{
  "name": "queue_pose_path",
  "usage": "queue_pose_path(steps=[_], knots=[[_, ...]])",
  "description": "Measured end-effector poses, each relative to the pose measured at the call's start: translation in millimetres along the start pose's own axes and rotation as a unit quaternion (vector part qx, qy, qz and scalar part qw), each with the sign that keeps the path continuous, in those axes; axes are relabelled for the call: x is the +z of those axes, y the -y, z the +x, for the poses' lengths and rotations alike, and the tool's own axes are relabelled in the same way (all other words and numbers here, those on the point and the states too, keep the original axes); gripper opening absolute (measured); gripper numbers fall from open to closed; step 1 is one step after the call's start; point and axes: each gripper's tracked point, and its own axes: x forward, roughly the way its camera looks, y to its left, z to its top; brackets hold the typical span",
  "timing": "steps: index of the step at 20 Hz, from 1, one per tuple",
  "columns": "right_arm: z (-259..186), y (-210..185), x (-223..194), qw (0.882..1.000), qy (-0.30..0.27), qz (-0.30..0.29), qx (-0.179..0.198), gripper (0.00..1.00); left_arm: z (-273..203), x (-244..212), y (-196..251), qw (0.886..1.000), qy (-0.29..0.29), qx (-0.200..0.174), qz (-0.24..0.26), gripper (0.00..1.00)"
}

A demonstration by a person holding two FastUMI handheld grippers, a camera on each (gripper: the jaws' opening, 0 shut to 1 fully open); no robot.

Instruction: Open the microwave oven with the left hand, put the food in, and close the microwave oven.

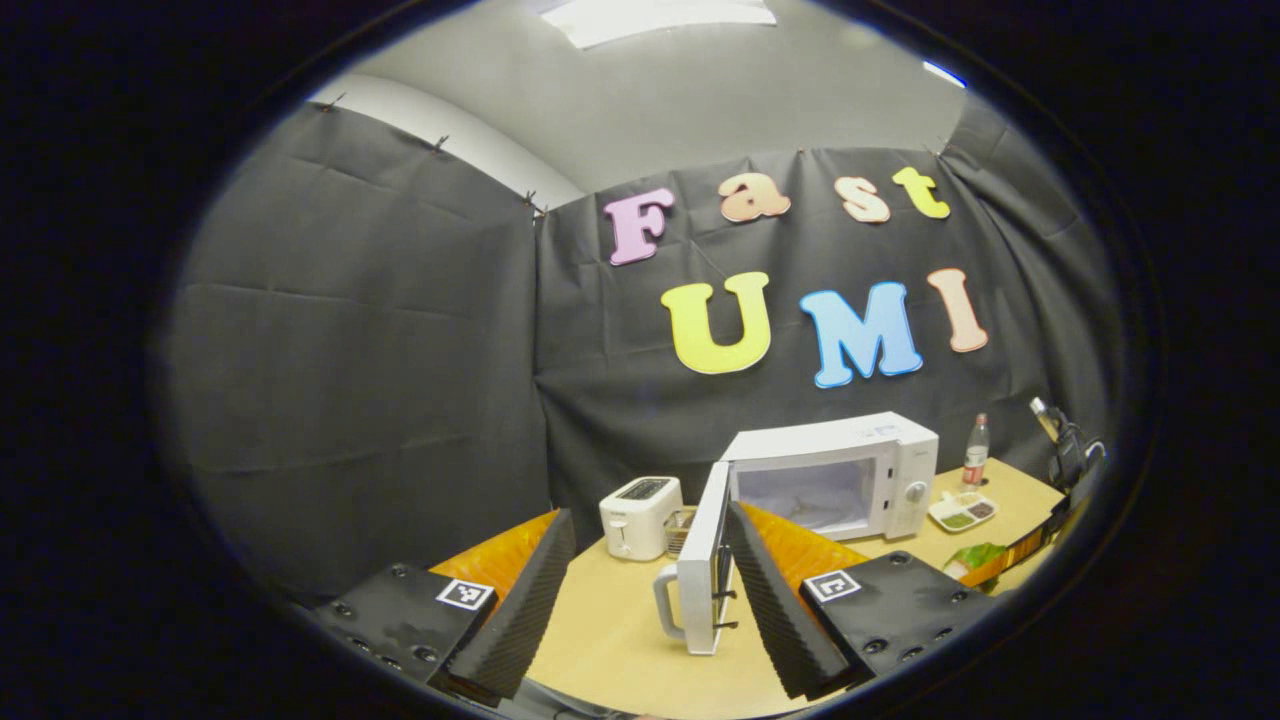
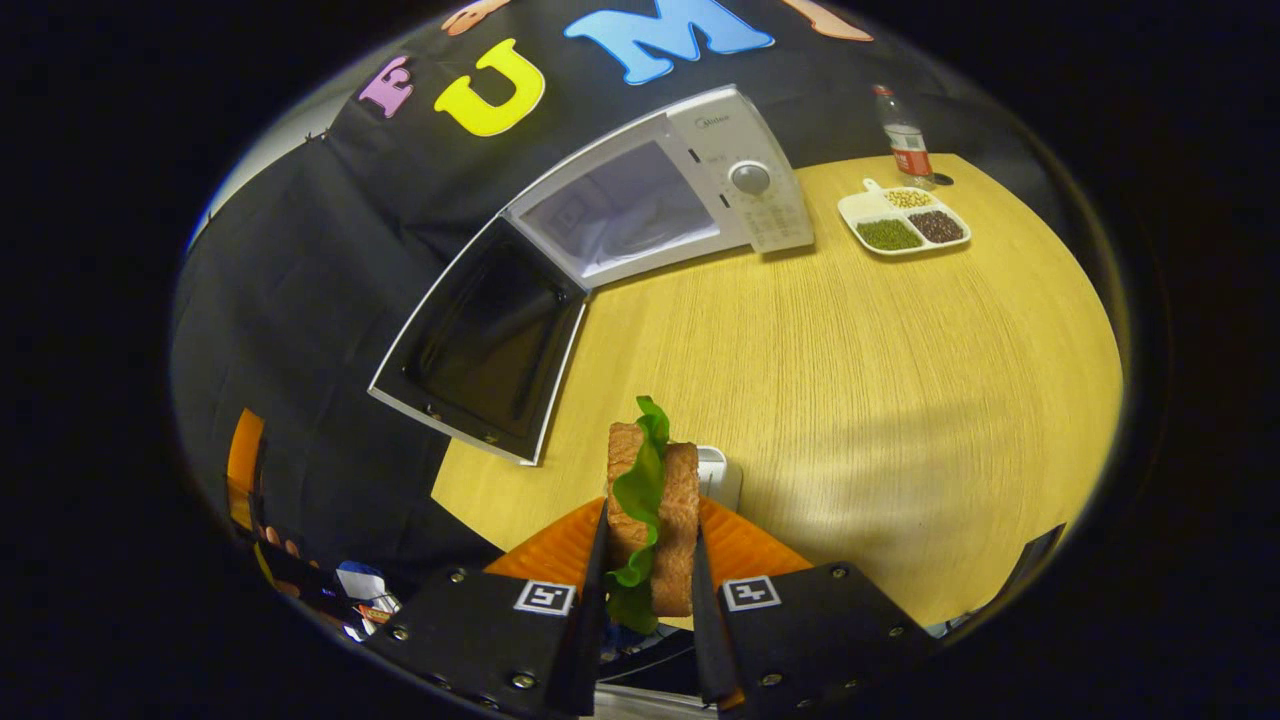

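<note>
Here, your left gripper (image 1: 640,560) stands wide, nothing between its fingers. In the left gripper view the microwave (image 1: 850,470) sits on the wooden table (image 1: 620,630) with its door (image 1: 703,565) swung out toward you, edge-on, the handle (image 1: 664,600) on its near side. The door's edge lies in the gap between your two fingers; contact with either finger cannot be told. The cavity is lit and pale inside.

That view also gives you a white toaster (image 1: 640,515) left of the door, a bottle (image 1: 976,450) and a divided snack tray (image 1: 962,511) right of the microwave, and at the far right edge your other gripper with a scrap of green leaf.

The right gripper view shows what the left one does not: your right gripper (image 2: 645,575) is closed on a sandwich (image 2: 655,515), both fingers pressing its bread slices, lettuce sticking out top and bottom. The sandwich is held upright over the near table (image 2: 900,420), well apart from the microwave (image 2: 660,195). From here the door (image 2: 485,345) shows its dark inner face, wide open. The tray (image 2: 903,222) shows three compartments of beans or grains, the bottle (image 2: 905,140) just behind it. A small white object sits on the table just behind the sandwich; what it is cannot be told.
</note>
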Motion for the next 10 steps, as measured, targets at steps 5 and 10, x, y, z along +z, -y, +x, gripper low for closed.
queue_pose_path(steps=[5, 10], knots=[[19.6, -23.2, 55.0, 0.998, 0.065, -0.005, -0.006, 0.39, 39.2, -2.7, -11.3, 1.000, 0.005, -0.012, -0.022, 0.97], [54.5, -46.0, 99.0, 0.994, 0.105, 0.020, -0.011, 0.39, 77.8, 0.7, -39.8, 0.999, 0.015, -0.017, -0.029, 0.97]])
